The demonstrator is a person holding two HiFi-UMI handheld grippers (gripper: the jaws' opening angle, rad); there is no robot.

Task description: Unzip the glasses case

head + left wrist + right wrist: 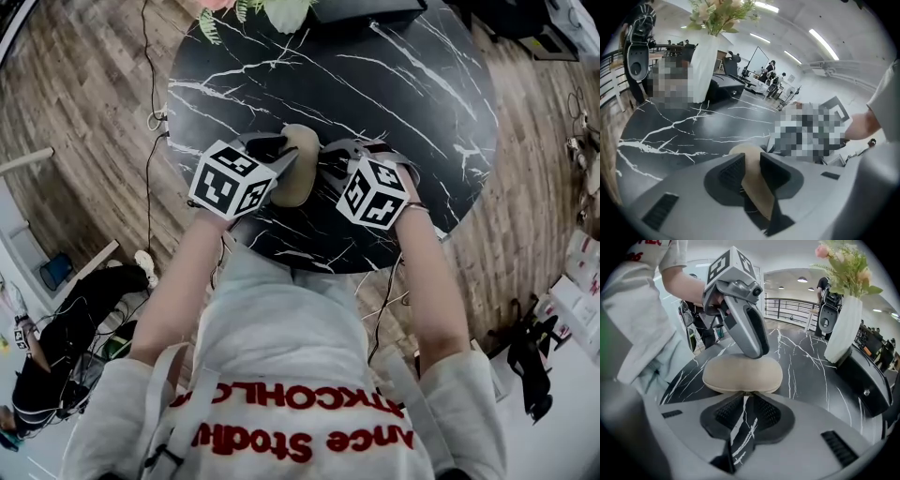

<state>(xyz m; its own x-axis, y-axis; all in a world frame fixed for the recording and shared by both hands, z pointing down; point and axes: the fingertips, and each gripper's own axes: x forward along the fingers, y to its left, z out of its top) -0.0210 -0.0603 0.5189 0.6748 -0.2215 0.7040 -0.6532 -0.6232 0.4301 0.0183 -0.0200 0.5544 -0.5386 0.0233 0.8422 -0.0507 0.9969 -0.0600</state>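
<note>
A beige glasses case lies on the round black marble table, close to its near edge. My left gripper comes in from the left. In the left gripper view its jaws are shut on an edge of the case, which fills the gap between the pads. From the right gripper view, that left gripper bears down on top of the case. My right gripper sits at the case's near rim, its jaws a narrow slit apart with only tabletop showing between them.
A white vase of flowers stands at the table's far side beside a black box. The table's near edge is right behind the grippers. Cables trail over the wooden floor at the left.
</note>
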